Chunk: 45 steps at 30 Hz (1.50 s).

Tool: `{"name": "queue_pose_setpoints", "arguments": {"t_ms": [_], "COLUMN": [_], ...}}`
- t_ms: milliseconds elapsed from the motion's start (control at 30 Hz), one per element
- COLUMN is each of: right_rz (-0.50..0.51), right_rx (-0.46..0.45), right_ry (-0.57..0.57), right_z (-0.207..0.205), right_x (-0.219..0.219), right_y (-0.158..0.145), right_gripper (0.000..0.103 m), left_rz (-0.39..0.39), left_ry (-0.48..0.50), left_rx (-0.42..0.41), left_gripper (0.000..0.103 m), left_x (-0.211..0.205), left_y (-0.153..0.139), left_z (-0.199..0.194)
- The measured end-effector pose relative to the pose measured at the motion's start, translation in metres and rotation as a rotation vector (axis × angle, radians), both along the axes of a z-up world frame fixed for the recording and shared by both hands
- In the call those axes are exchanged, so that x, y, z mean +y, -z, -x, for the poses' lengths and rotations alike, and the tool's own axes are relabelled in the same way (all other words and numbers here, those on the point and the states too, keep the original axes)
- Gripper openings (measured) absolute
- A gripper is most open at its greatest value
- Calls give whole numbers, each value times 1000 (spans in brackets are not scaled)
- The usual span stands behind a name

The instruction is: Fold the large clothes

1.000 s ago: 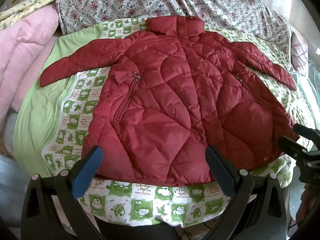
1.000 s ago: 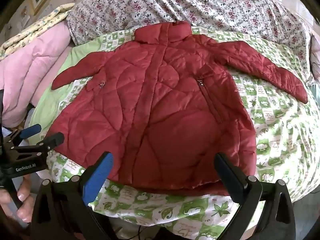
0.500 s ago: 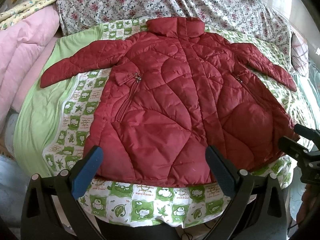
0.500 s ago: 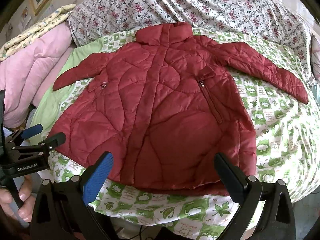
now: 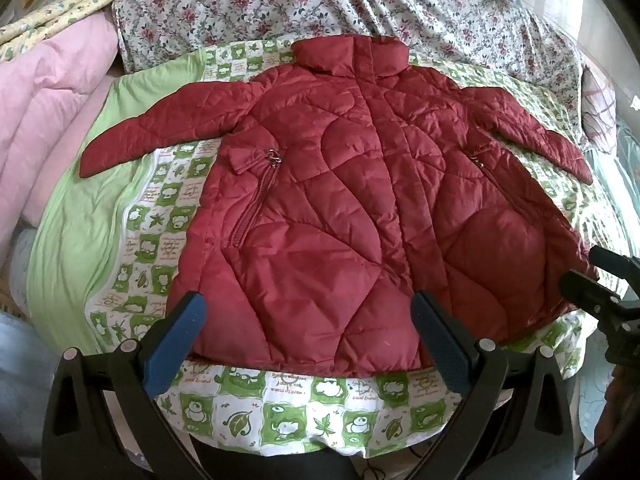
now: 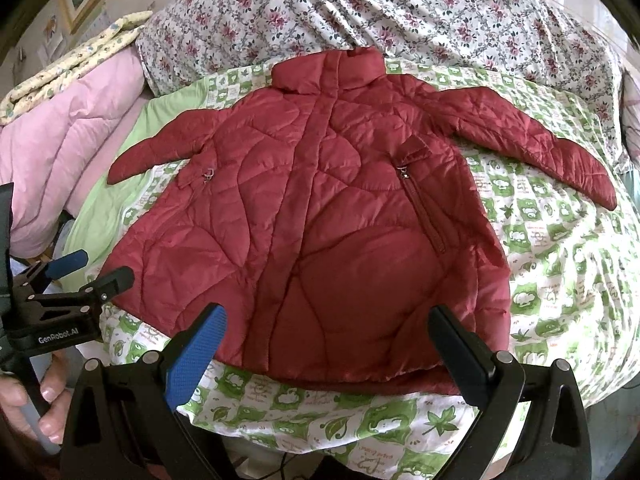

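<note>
A dark red quilted jacket (image 5: pixel 344 200) lies flat, front up, on a green-and-white printed blanket (image 5: pixel 280 412), collar far, both sleeves spread outward. It shows in the right wrist view too (image 6: pixel 320 220). My left gripper (image 5: pixel 308 332) is open and empty, hovering over the near hem, left of centre. My right gripper (image 6: pixel 326 340) is open and empty over the near hem, right of centre. The right gripper shows at the right edge of the left wrist view (image 5: pixel 600 288), and the left gripper at the left edge of the right wrist view (image 6: pixel 76 276).
A pink quilt (image 5: pixel 44 100) is piled at the left, with a yellow patterned cloth (image 5: pixel 60 12) on it. A floral cover (image 5: pixel 360 4) lies behind the jacket. The bed's near edge drops off below the blanket (image 6: pixel 360 436).
Both views have shifted very slightly; the jacket sits a touch lower in frame. The jacket has not moved and both grippers stay open.
</note>
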State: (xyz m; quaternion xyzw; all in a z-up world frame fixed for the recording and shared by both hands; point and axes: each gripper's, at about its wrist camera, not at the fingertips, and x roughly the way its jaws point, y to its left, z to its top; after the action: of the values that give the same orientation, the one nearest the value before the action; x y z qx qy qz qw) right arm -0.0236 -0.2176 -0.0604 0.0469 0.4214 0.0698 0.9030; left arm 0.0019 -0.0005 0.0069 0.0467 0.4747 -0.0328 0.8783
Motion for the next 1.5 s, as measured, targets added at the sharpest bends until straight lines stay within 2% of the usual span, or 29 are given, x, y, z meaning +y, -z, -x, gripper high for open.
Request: {"name": "queue_pose_setpoints", "arguments": {"t_ms": [267,400,500,600,700,800,933,1000,1167,1500], "right_rz": [-27,54,41,77,50,0,-15,-22,-54,-282], "right_rx": [15,-26,-25,-58,-54,-50,-121,-142,-150,-173], "right_ry": [-6,1,1,4,2,15,62,99,202,440], "right_z": [0,-3,-2,-3,-7,-12,-15,-18,-31,-66], "right_x": [-2,-1,-1,0,-5,-17,-42,-56,-103,-225], "right_y": [-1,1,0,1,0,1,-3,-5,-8,9], "right_gripper": [101,101,101,101,101,101,101,101,101,101], "left_rz": [2,0,-2,-9,-13,19,34,66,11,84], "left_ry": [-1,0,1,2,6,7,6,3,-43,-103], "left_rx": [-9,-14,-14,-23,-39,-21,-76,-144,-134,-81], "left_gripper": [102,102,102,102,102,102,102,102,102,102], "left_x": [0,-1,-1,-2,-2,-3,1,4,9,26], "left_y": [-1,0,0,1,3,11,14,10,10,15], "left_z": [0,0,0,-1,-3,-11,-23,-27,-48,-88]}}
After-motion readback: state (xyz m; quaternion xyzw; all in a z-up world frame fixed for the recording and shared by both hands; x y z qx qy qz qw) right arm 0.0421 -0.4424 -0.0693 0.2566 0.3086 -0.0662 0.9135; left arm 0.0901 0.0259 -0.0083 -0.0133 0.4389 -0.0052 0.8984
